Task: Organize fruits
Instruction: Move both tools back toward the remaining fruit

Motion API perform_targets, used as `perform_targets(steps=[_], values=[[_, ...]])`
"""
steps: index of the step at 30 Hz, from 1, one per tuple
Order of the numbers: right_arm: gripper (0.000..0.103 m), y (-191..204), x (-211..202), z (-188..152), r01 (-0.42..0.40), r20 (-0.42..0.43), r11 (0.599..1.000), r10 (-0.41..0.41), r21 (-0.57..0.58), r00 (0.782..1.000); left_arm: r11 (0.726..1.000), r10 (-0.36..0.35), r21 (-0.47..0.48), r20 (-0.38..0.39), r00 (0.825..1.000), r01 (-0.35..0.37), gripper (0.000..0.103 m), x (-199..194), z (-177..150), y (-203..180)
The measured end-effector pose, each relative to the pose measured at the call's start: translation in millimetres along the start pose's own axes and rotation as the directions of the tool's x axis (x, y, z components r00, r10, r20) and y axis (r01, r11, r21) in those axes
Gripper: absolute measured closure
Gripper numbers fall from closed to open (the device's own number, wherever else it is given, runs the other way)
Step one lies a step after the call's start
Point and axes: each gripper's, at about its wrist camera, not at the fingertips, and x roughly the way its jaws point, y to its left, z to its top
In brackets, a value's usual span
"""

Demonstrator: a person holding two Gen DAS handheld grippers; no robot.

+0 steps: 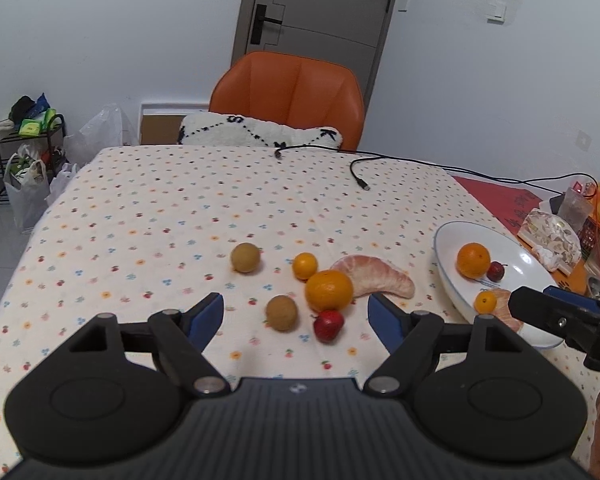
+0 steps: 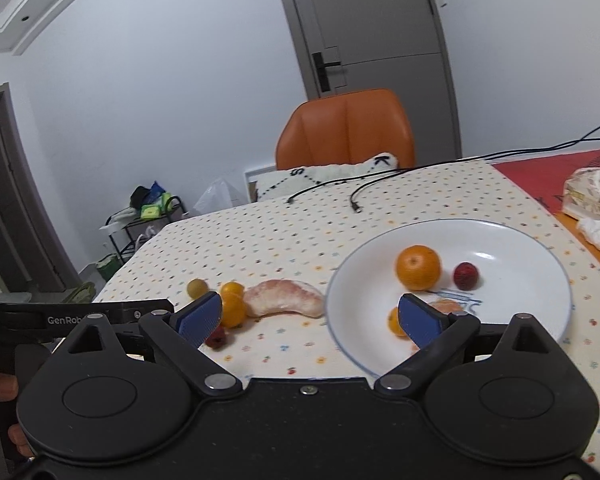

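Both grippers gape, empty — loose fruit near the white plate (image 2: pixel 548 256).
Left gripper (image 1: pixel 296 312) over the round orange (image 1: pixel 329 290), red strawberry (image 1: pixel 329 325) — a nudge could roll them across the desk (image 1: pixel 140 208); right gripper (image 2: pixel 310 316) hovers at the rim.

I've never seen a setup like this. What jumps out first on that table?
A cluster of loose fruit on the dotted tablecloth: a large orange touching a peeled pomelo segment, with a strawberry nearest the camera. To its right, a white plate already holds some fruit. Both grippers, left and right, are open and empty.
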Motion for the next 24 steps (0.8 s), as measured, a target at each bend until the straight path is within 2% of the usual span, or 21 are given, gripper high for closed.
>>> perform_targets(steps=[7,13,17,24], values=[[0.009,18.3,10.2,-0.3,-0.045,-0.035,0.998,0.043,-0.036,0.998,1.000,-0.003,-0.009,-0.020,1.000,0.003,0.031,0.2,-4.0,12.8],[0.010,33.7,20.6,1.3,-0.074,-0.055,0.996,0.071,-0.057,0.996,1.000,-0.019,-0.018,-0.027,0.999,0.019,0.044,1.4,-4.3,22.1],[0.017,40.4,28.6,1.4,-0.091,-0.078,0.994,0.086,-0.058,0.993,0.999,-0.031,-0.027,-0.037,0.999,0.030,0.052,3.8,-5.6,27.7],[0.033,52.7,43.2,-2.4,-0.131,-0.132,0.989,0.123,-0.060,0.984,0.998,-0.057,-0.036,-0.051,0.997,0.055,0.060,9.7,-7.0,33.7]])
